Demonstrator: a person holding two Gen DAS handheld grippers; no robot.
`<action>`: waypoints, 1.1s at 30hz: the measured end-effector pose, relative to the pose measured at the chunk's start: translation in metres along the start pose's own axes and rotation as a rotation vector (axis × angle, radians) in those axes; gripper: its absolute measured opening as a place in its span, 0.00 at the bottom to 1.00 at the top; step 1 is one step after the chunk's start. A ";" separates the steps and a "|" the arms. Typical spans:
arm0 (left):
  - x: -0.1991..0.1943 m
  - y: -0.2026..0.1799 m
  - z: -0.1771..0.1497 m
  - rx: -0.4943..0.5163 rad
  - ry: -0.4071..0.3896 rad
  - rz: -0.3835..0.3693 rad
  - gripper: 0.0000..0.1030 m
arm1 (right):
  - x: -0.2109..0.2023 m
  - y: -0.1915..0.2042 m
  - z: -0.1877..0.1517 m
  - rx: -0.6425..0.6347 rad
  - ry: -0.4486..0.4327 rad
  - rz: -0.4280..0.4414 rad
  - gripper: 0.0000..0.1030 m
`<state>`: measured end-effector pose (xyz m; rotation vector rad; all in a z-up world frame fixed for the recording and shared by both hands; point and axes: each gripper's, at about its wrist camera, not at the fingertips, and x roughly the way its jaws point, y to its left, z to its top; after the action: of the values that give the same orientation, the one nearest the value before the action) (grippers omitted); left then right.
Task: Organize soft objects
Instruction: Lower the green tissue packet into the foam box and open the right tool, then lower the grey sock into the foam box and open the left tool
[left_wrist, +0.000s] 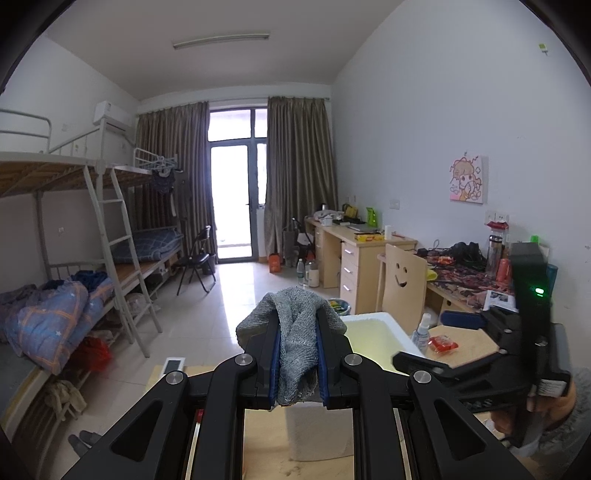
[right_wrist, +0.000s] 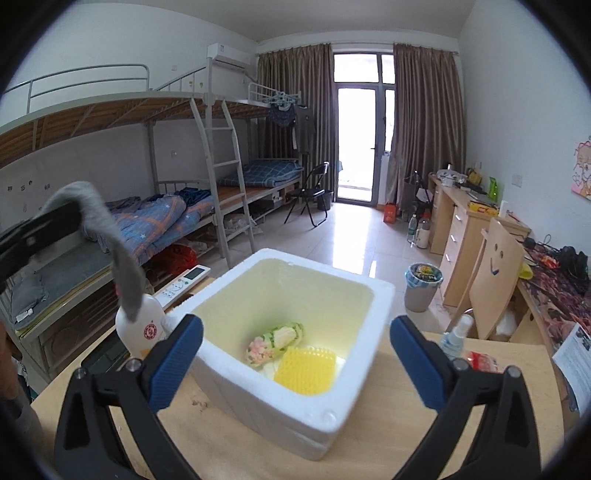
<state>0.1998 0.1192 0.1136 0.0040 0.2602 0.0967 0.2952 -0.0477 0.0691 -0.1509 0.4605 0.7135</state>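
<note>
**Grey cloth held above the foam box**

Left wrist view: the left claw (left_wrist: 298, 363) is clenched on a grey knitted cloth (left_wrist: 295, 328), lifted over the worktop (left_wrist: 264, 443).

Right wrist view: the right claw (right_wrist: 295, 365) stands released and empty before the white foam box (right_wrist: 314, 410), which sits mid-worktop holding a rolled floral cloth (right_wrist: 275, 341) and a yellow pad (right_wrist: 306, 371).

Your left wrist camera looks nearly level down the room toward the balcony door (left_wrist: 236, 184), its own gripper (left_wrist: 298, 354) filling the lower centre and the foam box (left_wrist: 384, 334) just beyond. Your right wrist camera tilts down, close over that same box (right_wrist: 295, 369), centre frame. Both views share box, bunk beds (right_wrist: 166, 155), door and desk (left_wrist: 365, 254)
</note>
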 end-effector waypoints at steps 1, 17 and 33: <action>0.003 -0.001 0.001 -0.003 0.002 -0.008 0.16 | -0.004 -0.002 -0.001 -0.001 -0.004 -0.009 0.99; 0.038 -0.029 0.009 0.006 0.034 -0.098 0.16 | -0.050 -0.023 -0.025 0.011 -0.033 -0.051 0.99; 0.079 -0.047 0.005 0.012 0.120 -0.144 0.17 | -0.063 -0.047 -0.048 0.067 -0.020 -0.110 0.99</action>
<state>0.2816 0.0800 0.0974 -0.0088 0.3797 -0.0475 0.2681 -0.1342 0.0541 -0.1049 0.4532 0.5901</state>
